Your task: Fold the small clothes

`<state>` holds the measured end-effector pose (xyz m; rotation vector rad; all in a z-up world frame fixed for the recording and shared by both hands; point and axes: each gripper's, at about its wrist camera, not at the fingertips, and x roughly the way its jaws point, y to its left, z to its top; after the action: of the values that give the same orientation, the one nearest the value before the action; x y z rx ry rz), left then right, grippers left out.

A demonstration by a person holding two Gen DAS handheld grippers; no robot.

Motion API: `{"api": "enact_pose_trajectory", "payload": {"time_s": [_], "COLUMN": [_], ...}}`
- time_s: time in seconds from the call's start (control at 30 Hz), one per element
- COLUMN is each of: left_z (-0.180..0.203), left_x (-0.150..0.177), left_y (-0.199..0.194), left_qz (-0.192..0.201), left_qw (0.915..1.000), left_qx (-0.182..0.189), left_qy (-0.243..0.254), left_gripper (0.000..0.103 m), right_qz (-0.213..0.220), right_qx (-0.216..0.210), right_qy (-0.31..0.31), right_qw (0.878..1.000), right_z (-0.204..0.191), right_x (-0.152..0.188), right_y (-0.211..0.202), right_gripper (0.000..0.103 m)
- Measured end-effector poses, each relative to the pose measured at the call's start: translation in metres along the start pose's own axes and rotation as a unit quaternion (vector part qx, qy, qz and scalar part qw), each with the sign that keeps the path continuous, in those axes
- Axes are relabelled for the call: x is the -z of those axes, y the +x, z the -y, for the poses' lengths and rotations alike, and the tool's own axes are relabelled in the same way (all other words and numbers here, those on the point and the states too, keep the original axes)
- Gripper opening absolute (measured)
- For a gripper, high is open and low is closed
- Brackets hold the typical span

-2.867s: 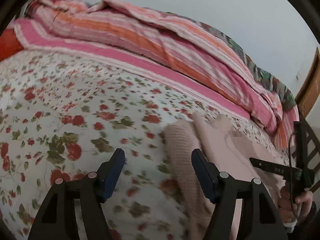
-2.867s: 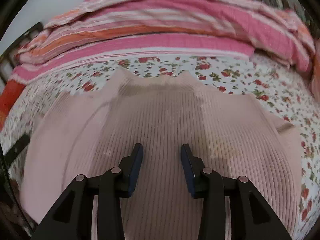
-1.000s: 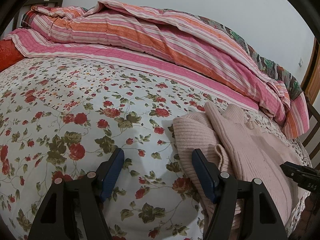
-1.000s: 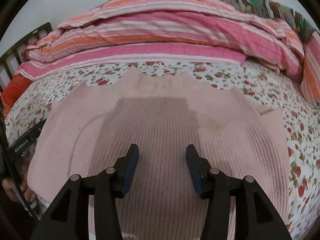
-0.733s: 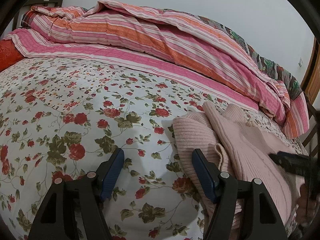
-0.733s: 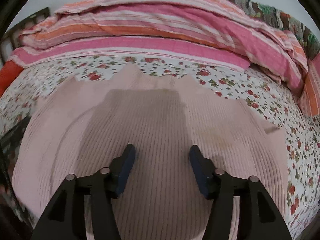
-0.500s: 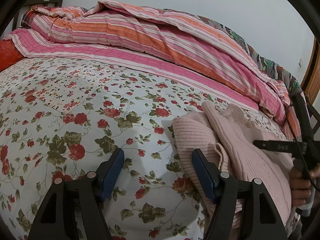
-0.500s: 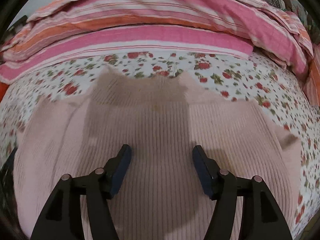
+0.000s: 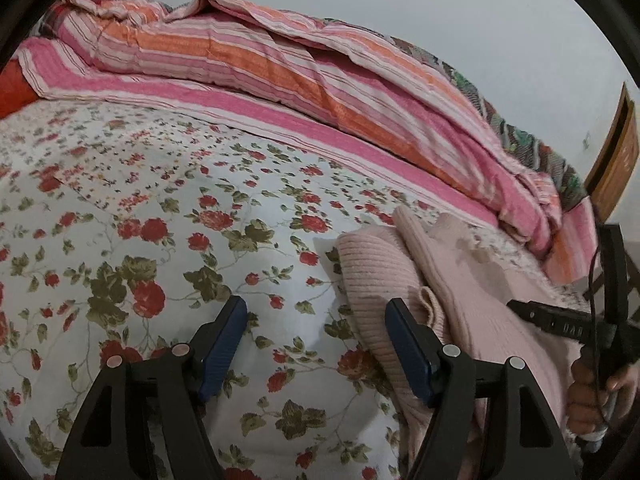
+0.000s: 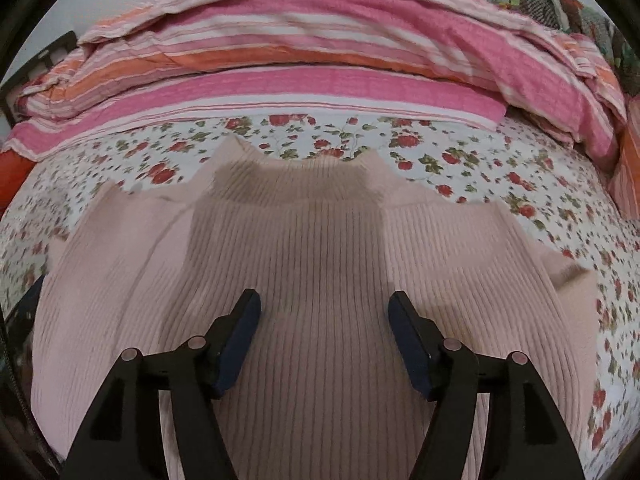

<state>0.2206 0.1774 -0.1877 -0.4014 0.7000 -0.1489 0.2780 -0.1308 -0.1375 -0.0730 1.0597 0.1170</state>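
A: Where's the sweater (image 10: 320,264)?
B: Spread flat on the flowered bedsheet (image 9: 160,240), soft pink ribbed knit, below the striped quilt (image 10: 320,80).
A: And the jaws?
B: The right gripper (image 10: 324,318) hangs over the sweater's middle, jaws apart, holding nothing. The left gripper (image 9: 316,330) is wide too, over bare sheet beside a bunched sleeve.

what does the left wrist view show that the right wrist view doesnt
Only the left wrist view shows the person's hand holding the right tool, and the sweater's bunched sleeve. Only the right wrist view shows the pink sweater spread flat with its collar. Both show the floral sheet and striped quilt.
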Motion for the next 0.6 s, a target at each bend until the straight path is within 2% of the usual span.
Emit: {"api": "enact_pose_trajectory", "payload": {"time_s": [0.1,0.17,0.3,0.37,0.6], "left_z": [0.0,-0.002,-0.015,-0.018,0.003], "left_x": [0.001,0.002,0.011,0.018,0.06], "left_y": [-0.004,-0.011,-0.036,-0.047,-0.067], "left_qz": [-0.012,-0.019,-0.02,-0.02,-0.046], "left_qw": [0.9999,0.9995,0.9925,0.9885,0.9873], "left_qx": [0.01,0.02,0.084,0.105,0.125], "left_qy": [0.001,-0.015,-0.087,-0.107,-0.086], "left_gripper": [0.071,0.071,0.07,0.07,0.071], "right_qz": [0.015,0.018,0.031,0.041,0.066], "right_qx": [0.004,0.004,0.001,-0.005,-0.021], "right_qy": [-0.016,-0.024,-0.037,-0.041,-0.049], "right_qw": [1.0,1.0,0.999,0.998,0.996], "right_z": [-0.003,-0.005,-0.006,-0.005,-0.001], "right_x": [0.013,0.022,0.042,0.051,0.083], "right_y": [-0.014,-0.022,-0.037,-0.044,-0.066], "right_gripper": [0.065,0.065,0.065,0.065,0.065]}}
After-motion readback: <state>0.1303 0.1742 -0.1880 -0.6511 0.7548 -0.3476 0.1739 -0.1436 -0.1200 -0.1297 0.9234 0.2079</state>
